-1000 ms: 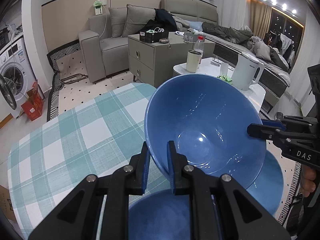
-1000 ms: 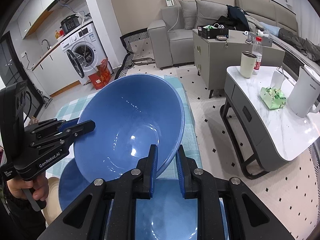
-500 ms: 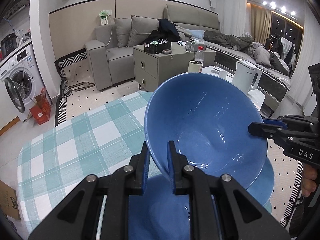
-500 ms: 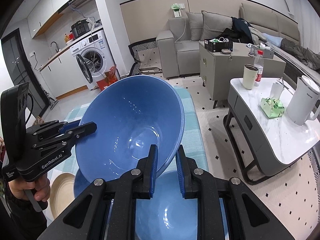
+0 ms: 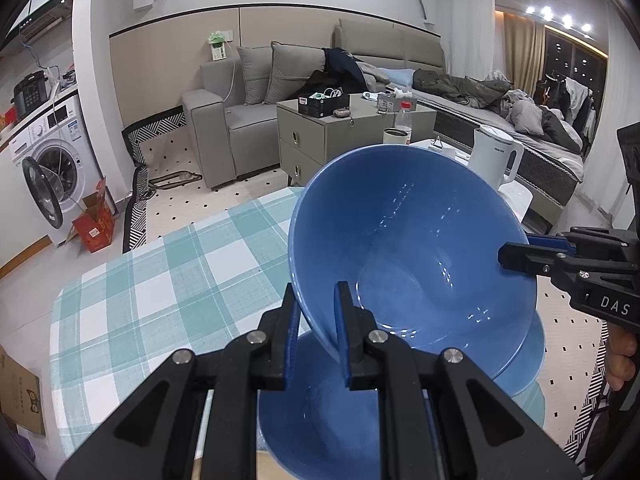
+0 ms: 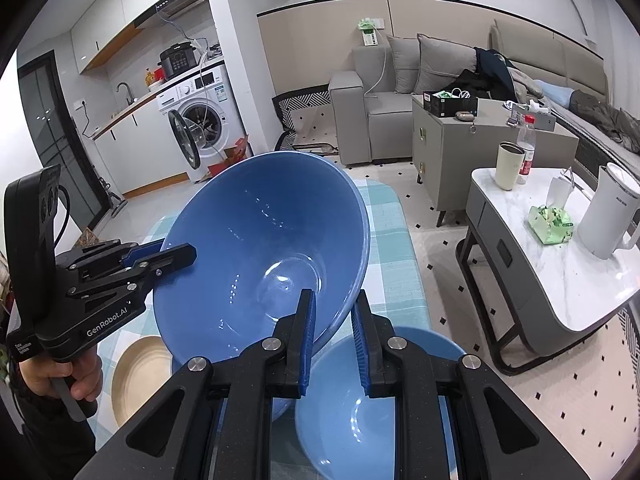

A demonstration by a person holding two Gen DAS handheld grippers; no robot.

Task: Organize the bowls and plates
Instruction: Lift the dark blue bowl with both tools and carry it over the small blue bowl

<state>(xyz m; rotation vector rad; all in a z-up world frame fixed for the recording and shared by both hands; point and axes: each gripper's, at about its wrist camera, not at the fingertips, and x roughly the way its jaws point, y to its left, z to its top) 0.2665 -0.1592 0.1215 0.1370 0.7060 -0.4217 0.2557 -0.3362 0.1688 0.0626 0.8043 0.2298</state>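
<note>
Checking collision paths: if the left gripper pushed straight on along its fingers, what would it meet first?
The left gripper already clamps the big blue bowl's rim, so the bowl's wall is first; beyond it, probably the checked tablecloth.

Your room's evenly lit from overhead, row of ceiling spotlights (image 5: 558,16) blown out at 1 o'clock, little white glints speckling the blue bowl (image 5: 416,256), heavy fisheye bending and black vignette at the corners, everything sharp, shadows soft

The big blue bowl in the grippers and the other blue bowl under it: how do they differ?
The big blue bowl is lifted and tilted, its rim clamped by both grippers; the lower blue bowl sits upright on the checked tablecloth, ungripped. Both are glossy, blue and empty.
</note>
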